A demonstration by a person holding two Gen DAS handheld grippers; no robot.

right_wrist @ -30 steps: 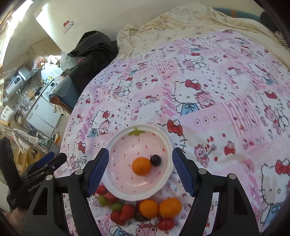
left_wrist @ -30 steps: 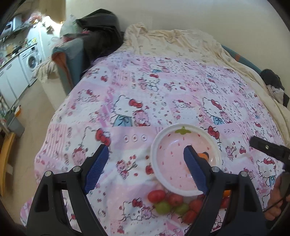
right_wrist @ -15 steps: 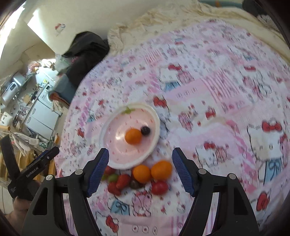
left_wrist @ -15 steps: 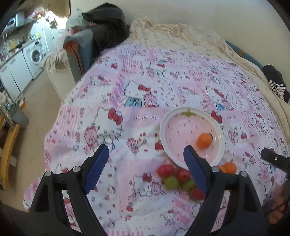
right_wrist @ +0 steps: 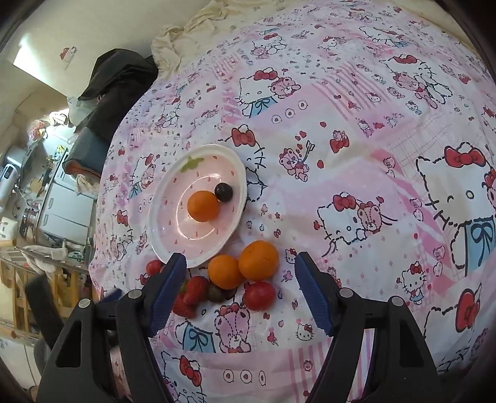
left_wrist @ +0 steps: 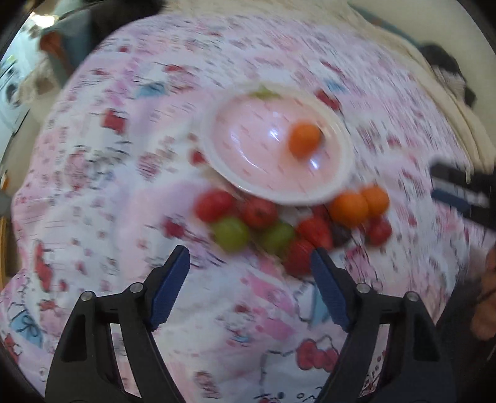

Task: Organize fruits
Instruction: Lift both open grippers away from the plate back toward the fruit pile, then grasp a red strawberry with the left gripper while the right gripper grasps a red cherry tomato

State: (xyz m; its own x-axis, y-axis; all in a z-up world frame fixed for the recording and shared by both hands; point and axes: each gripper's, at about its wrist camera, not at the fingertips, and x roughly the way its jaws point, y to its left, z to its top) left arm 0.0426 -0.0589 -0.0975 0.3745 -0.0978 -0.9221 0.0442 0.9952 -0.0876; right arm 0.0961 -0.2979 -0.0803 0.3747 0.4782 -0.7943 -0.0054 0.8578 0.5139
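Observation:
A pink strawberry-print plate [right_wrist: 164,214] lies on the Hello Kitty bedspread and holds an orange [right_wrist: 203,206] and a dark grape [right_wrist: 223,192]. In front of it lies a loose heap of fruit: two oranges [right_wrist: 258,259], a red tomato [right_wrist: 259,296], strawberries [right_wrist: 193,290], green grapes [left_wrist: 231,233]. My right gripper [right_wrist: 240,290] is open and empty, just short of the heap. My left gripper [left_wrist: 249,286] is open and empty, near the heap; its view is blurred, showing the plate [left_wrist: 338,186] and orange [left_wrist: 304,139].
The bedspread [right_wrist: 356,155] covers the whole bed. A cream blanket [right_wrist: 198,28] and a dark bag [right_wrist: 117,80] lie at the far end. The bed's left edge drops to a kitchen area [right_wrist: 46,192]. The right gripper's tip shows in the left wrist view [left_wrist: 462,192].
Both grippers have pulled back and down toward the near side of the fruit heap. The plate and fruit now sit farther ahead of the fingers. The left view is motion-blurred.

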